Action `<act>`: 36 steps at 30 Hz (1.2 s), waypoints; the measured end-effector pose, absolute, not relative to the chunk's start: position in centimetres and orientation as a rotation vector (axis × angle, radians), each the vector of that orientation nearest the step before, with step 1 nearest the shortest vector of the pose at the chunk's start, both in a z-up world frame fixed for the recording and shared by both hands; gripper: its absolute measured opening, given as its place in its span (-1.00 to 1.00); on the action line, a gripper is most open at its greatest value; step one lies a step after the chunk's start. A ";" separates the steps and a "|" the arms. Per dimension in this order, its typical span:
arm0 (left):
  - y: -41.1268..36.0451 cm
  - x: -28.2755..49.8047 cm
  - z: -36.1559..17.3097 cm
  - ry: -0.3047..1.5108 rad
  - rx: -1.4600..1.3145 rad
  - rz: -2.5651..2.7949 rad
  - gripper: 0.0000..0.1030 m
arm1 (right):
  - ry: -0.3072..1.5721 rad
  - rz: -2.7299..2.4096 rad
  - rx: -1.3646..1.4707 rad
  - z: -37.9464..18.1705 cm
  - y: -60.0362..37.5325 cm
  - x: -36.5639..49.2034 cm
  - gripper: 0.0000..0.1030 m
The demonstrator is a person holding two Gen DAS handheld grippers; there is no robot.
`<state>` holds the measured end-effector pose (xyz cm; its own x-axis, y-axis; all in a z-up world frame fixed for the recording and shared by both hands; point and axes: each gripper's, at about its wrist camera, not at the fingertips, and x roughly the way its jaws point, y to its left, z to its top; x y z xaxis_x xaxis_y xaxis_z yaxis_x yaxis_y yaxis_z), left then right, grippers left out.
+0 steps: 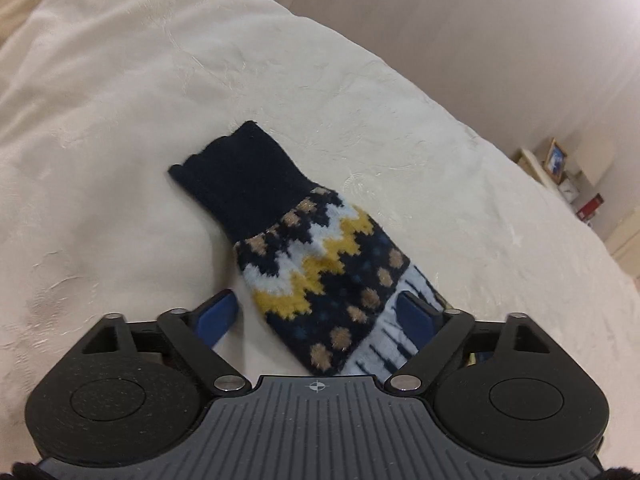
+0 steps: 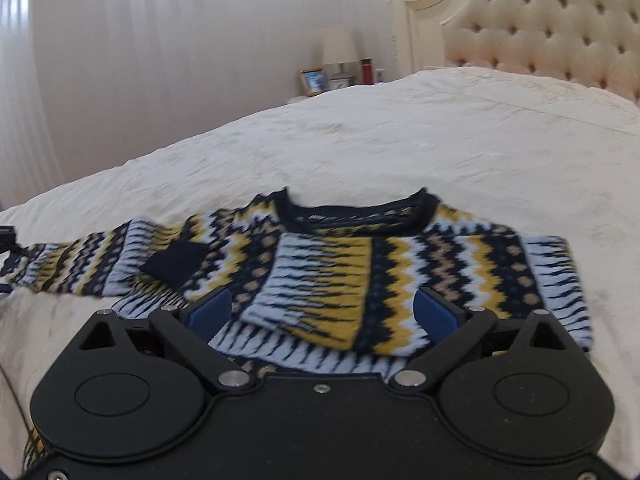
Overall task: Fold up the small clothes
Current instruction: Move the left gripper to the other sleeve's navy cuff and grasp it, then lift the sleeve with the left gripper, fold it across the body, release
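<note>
Right wrist: sweater [image 2: 360,264] on bed [image 2: 400,140] (1 sleeve folded in)

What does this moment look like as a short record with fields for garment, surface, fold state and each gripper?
garment: navy, yellow and pale blue patterned knit sweater
surface: cream bedspread, sweater lying flat on it
fold state: one sleeve folded over the chest; the other sleeve, with its navy cuff, lies stretched out
left gripper: open, over the outstretched sleeve
right gripper: open, over the sweater body
</note>
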<state>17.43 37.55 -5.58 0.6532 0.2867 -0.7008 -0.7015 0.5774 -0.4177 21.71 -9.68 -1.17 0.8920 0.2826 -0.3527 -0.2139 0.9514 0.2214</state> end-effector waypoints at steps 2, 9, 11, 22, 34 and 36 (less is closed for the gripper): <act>37.7 17.6 -5.6 0.607 -0.729 0.608 0.74 | 0.400 0.265 0.182 -1.4 -9.6 21.8 0.91; 38.3 18.2 -6.0 0.562 -0.715 0.569 0.73 | 0.429 0.277 0.229 -2.0 -9.8 22.2 0.91; 38.9 18.1 -5.9 0.536 -0.725 0.562 0.72 | 0.433 0.276 0.236 -2.1 -9.9 22.3 0.91; 39.5 16.9 -4.5 0.477 -0.732 0.640 -0.82 | 0.447 0.260 0.296 -2.0 -10.7 22.7 0.91; 26.8 19.9 5.5 0.349 -0.494 0.295 -0.88 | 0.432 0.217 0.350 -1.1 -13.2 23.0 0.91; 24.2 20.5 6.4 0.349 -0.503 0.235 -0.88 | 0.426 0.203 0.364 -0.8 -13.9 23.0 0.91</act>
<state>20.45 24.20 6.41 0.9146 0.1344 -0.3814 -0.3035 0.8513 -0.4279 22.97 -13.90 -0.82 0.8919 0.2661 -0.3656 -0.1154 0.9157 0.3850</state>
